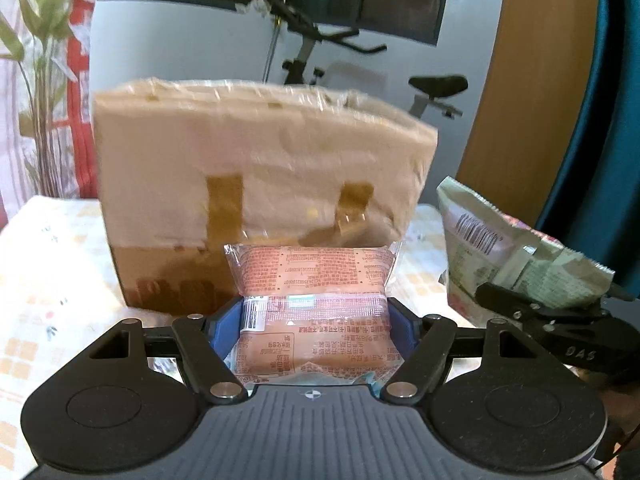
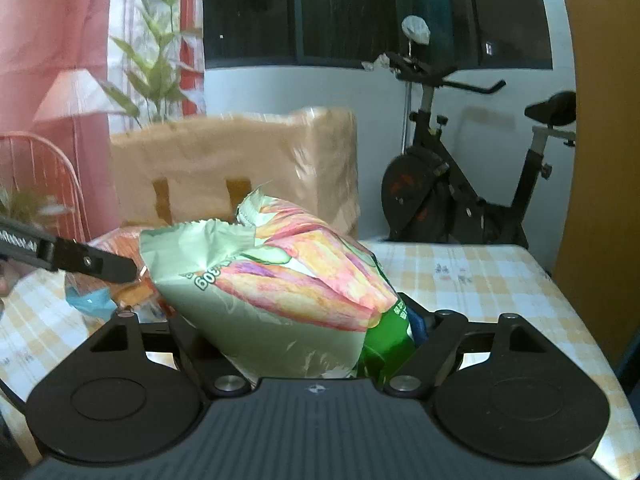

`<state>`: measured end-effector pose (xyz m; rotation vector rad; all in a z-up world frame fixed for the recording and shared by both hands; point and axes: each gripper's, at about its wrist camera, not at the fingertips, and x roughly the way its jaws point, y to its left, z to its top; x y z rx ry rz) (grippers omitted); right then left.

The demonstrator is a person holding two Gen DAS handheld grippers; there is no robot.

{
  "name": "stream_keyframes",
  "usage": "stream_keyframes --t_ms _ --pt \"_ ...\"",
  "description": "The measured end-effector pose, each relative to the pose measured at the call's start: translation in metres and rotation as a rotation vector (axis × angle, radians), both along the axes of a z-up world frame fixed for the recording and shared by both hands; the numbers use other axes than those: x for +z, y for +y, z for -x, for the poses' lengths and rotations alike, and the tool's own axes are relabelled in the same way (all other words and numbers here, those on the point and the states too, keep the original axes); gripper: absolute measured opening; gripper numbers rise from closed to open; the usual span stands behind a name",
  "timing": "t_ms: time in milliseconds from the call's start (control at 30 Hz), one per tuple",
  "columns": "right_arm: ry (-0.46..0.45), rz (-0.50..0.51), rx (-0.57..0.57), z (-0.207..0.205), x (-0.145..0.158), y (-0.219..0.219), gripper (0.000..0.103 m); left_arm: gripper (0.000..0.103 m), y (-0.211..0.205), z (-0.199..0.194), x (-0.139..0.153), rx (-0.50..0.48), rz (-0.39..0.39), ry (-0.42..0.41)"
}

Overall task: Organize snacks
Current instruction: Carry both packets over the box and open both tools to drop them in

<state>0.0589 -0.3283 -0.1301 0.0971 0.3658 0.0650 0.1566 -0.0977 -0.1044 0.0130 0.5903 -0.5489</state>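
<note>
Left gripper (image 1: 314, 320) has your orange snack pack (image 1: 310, 300) clamped, right gripper (image 2: 304, 320) grips the green chip bag (image 2: 276, 276), both lifted off the counter (image 2: 480, 280), probably headed for the cardboard box (image 1: 260, 168).

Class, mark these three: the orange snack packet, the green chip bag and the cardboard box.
orange snack packet (image 1: 312, 312), left wrist view, printed middle.
green chip bag (image 2: 280, 288), right wrist view, front face.
cardboard box (image 1: 256, 148), left wrist view, taped side wall.

A home living room: exercise bike (image 2: 460, 184), floor lamp (image 2: 74, 96), curtains (image 2: 48, 32), checked tablecloth (image 2: 480, 280).
</note>
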Motion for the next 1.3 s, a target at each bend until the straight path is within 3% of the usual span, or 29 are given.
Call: stream_keyframes --t_ms 267,500,667,1033,1300 --pt "-0.143 0.047 0.057 0.006 0.054 0.023 0.080 0.076 0.030 0.011 0.032 0.026 0.057 -0.104" --pt "-0.237 0.053 0.128 -0.011 0.099 0.039 0.080 0.076 0.044 -0.008 0.068 0.071 0.083 -0.180" --pt "-0.286 -0.007 0.164 -0.036 0.129 0.040 0.075 0.076 0.049 -0.027 0.097 0.098 0.091 -0.243" --pt "-0.261 -0.111 0.201 -0.082 0.159 0.034 0.068 0.076 0.058 -0.053 0.108 0.131 0.161 -0.217" --pt "-0.313 -0.194 0.195 -0.111 0.184 0.021 0.068 0.076 0.047 -0.091 0.120 0.130 0.176 -0.204"
